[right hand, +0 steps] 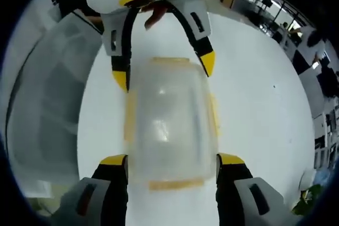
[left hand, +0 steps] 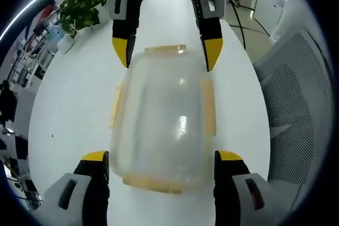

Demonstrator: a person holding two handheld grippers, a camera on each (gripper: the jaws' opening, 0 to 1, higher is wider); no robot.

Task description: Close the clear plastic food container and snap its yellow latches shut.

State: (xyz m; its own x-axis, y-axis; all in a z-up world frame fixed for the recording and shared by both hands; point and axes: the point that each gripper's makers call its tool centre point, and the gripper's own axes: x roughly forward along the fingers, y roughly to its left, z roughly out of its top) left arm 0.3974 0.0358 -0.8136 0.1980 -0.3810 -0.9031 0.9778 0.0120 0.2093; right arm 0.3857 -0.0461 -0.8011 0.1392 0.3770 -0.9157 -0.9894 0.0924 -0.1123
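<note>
Clear container [left hand: 161, 125] x1, betw. 2 wide-apart grippers, 4 yellow latches.

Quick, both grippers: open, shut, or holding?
Left gripper: open, jaws straddling one end of the clear container.
Right gripper: open, jaws straddling the opposite end.

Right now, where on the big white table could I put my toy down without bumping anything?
The white table is bare on both long sides of the clear plastic food container with yellow latches. The container's two ends are crowded: the left gripper straddles one, the right gripper the other. A green potted plant borders one far edge.
</note>
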